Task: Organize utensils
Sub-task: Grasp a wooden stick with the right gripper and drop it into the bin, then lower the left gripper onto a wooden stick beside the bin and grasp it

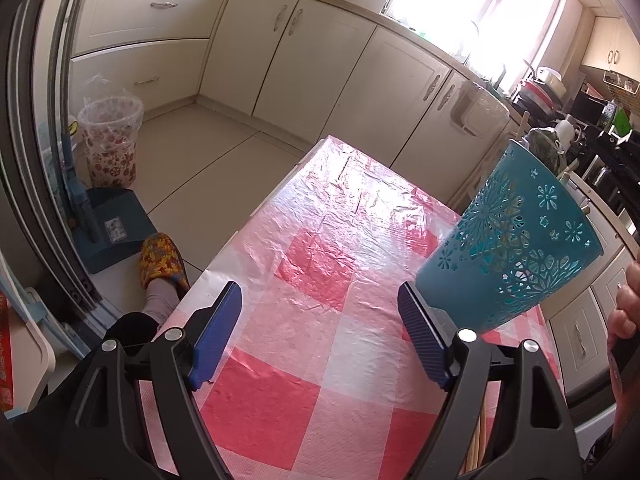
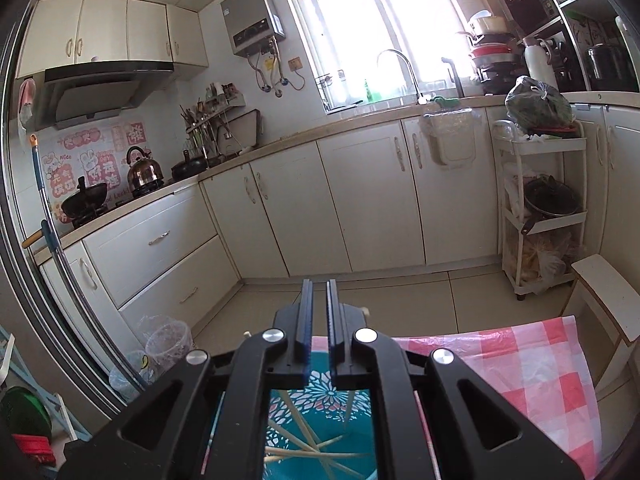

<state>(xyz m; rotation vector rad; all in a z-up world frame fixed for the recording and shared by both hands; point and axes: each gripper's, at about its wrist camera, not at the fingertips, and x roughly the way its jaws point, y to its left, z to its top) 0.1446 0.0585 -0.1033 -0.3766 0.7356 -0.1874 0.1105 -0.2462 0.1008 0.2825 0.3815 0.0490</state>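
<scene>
Left hand-held gripper (image 1: 320,334): jaws stand wide apart, blue pads facing each other, nothing between them. It hovers over the desk (image 1: 304,264), which is covered in a pink-and-white checked plastic cloth.

Teal utensil holder (image 1: 510,240): perforated with flower cut-outs, standing on the desk just beyond the right-hand pad of the left hand-held gripper. It appears tilted in the left wrist view, though the fisheye lens may account for that. Whether the pad touches its base cannot be told.

Right hand-held gripper (image 2: 318,312): jaws closed to a narrow slit, nothing visible between the pads. It sits above the holder's open mouth, pointing out toward the kitchen cabinets.

Wooden chopsticks (image 2: 304,446): several lie crossed inside the holder, seen from above through the gap in the right hand-held gripper's frame.

The person's hand (image 1: 626,304) shows at the right edge of the left wrist view. A foot in a yellow patterned slipper (image 1: 162,260) rests on the floor left of the desk.
</scene>
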